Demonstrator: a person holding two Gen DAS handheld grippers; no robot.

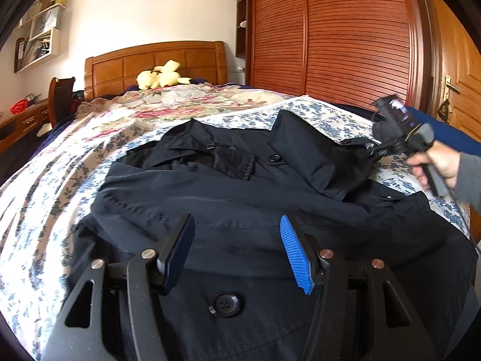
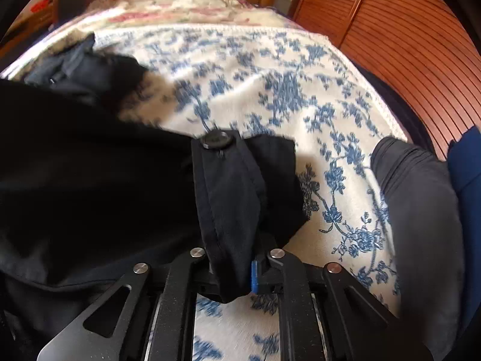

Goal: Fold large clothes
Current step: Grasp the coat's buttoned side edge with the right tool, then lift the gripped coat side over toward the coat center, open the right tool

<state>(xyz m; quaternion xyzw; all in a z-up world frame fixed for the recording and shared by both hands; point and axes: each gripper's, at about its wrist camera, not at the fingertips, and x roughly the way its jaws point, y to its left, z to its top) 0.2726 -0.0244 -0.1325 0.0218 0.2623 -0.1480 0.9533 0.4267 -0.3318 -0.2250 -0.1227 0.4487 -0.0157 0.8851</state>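
A large black coat (image 1: 240,186) lies spread on the bed, collar toward the headboard. My left gripper (image 1: 237,228) hovers open over the coat's lower front, near a big black button (image 1: 224,303), with nothing between its fingers. At the right, a person's hand (image 1: 433,162) holds my right gripper (image 1: 375,150) at the end of the coat's right sleeve. In the right wrist view my right gripper (image 2: 231,267) is shut on the buttoned sleeve cuff (image 2: 234,186), and the black fabric bunches between its pads. The rest of the coat (image 2: 75,180) fills the left of that view.
A blue floral blanket (image 1: 45,180) covers the bed, with a flowered quilt and a yellow plush toy (image 1: 162,78) by the wooden headboard. A slatted wooden wardrobe (image 1: 345,45) and a door stand to the right. Dark grey cloth (image 2: 421,210) lies at the bed's right edge.
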